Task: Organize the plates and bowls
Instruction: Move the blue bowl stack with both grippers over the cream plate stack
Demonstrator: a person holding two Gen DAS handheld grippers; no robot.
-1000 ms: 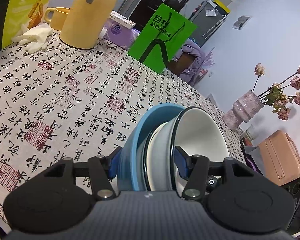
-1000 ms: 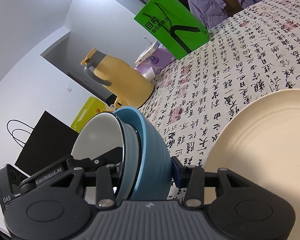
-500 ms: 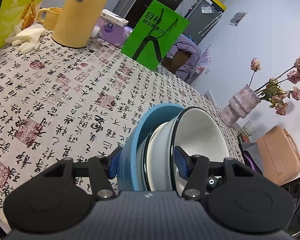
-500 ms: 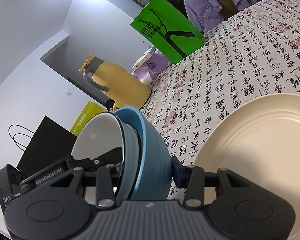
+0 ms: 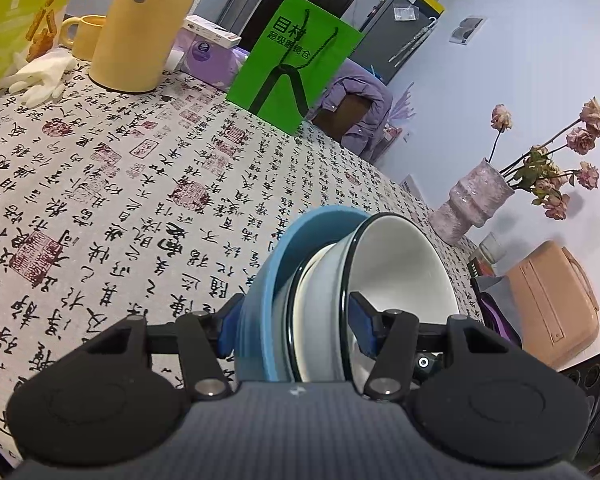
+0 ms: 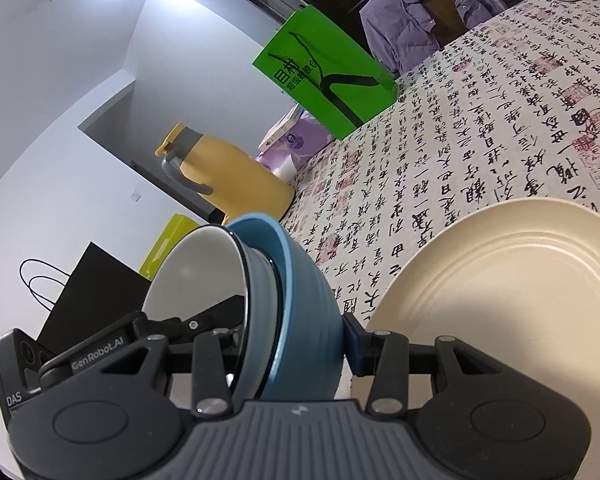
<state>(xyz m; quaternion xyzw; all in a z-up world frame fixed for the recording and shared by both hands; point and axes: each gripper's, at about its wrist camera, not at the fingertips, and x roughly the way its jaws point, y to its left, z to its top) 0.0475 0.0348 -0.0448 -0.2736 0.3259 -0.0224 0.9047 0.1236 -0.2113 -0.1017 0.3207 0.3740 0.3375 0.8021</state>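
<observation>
A stack of nested bowls hangs tilted on its side above the table, a blue bowl (image 5: 260, 300) outside and a black-rimmed white bowl (image 5: 400, 272) inside. My left gripper (image 5: 294, 328) is shut on one side of the stack, one pad on the blue wall and one inside the white bowl. My right gripper (image 6: 296, 344) is shut on the opposite side of the same blue bowl (image 6: 308, 300) and white bowl (image 6: 196, 276). A cream ridged plate (image 6: 500, 280) lies on the tablecloth just right of the right gripper.
On the calligraphy tablecloth (image 5: 140, 184) stand a yellow thermos (image 5: 140, 32), a yellow mug (image 5: 82, 36), white gloves (image 5: 40, 76), a purple tissue pack (image 5: 208, 56), a green paper bag (image 5: 292, 64) and a pink vase of flowers (image 5: 472, 204). A chair with a purple jacket (image 6: 424, 12) stands at the far edge.
Both grippers have carried the bowl stack sideways over the table. More of the cream plate shows in the right wrist view, closer to the stack. The grips are unchanged.
</observation>
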